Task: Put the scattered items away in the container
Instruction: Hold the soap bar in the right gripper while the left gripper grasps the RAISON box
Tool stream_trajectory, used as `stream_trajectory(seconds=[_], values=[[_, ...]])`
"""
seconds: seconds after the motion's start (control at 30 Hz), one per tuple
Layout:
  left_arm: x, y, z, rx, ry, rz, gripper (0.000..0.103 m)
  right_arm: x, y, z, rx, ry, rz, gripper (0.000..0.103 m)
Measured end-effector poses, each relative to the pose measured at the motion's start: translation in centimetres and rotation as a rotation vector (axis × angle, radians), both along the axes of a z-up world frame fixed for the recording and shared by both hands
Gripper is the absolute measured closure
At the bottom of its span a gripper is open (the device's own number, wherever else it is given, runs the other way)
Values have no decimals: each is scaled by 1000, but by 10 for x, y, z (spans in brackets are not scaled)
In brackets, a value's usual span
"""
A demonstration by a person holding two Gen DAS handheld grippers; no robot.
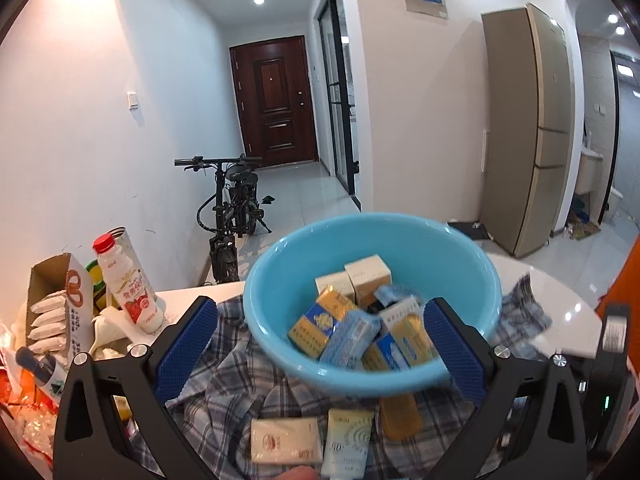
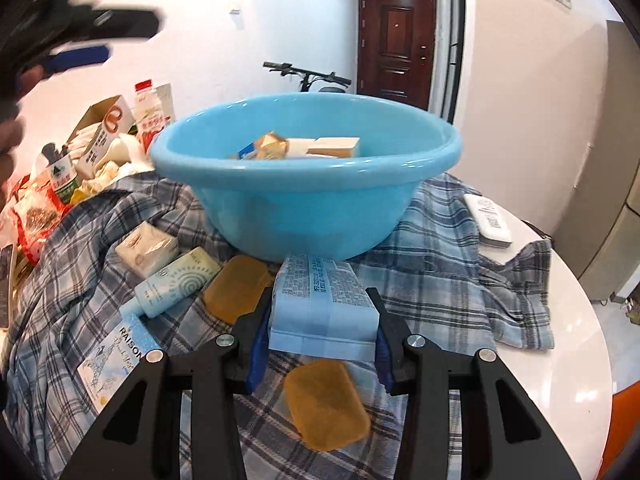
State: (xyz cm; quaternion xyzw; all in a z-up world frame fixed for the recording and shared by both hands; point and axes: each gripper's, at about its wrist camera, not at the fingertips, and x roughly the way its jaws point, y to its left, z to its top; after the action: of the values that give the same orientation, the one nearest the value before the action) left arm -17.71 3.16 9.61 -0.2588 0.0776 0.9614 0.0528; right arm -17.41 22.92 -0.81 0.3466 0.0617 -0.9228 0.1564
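Light-blue tissue pack (image 2: 322, 312) is being clamped btwn the pads of the right gripper (image 2: 320, 344), jaws nearly closed, just in front of the blue basin (image 2: 308, 184) on the plaid shirt (image 2: 440, 280). Left gripper (image 1: 320, 344) is being held wide open w/ nothing gripped, above the basin. Amber soap bars (image 2: 326, 404), a tube (image 2: 176, 282) & cream pack (image 2: 146, 248) are lying beside the basin.

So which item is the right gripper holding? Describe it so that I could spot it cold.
Start at the blue basin on the plaid shirt. Just in front of it, the right gripper is shut on a pale blue tissue pack. Unlike the tan bars beside it, it is a soft packet with small print.
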Motion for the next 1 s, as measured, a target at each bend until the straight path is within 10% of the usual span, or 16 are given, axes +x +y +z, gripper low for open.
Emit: stream_trajectory(seconds=[0.4, 1.0], values=[[95, -7, -78, -44, -171, 27, 0, -1, 13, 5, -22, 20, -39, 58], [84, 16, -159, -3, -396, -7, 0, 1, 22, 7, -25, 27, -67, 58]])
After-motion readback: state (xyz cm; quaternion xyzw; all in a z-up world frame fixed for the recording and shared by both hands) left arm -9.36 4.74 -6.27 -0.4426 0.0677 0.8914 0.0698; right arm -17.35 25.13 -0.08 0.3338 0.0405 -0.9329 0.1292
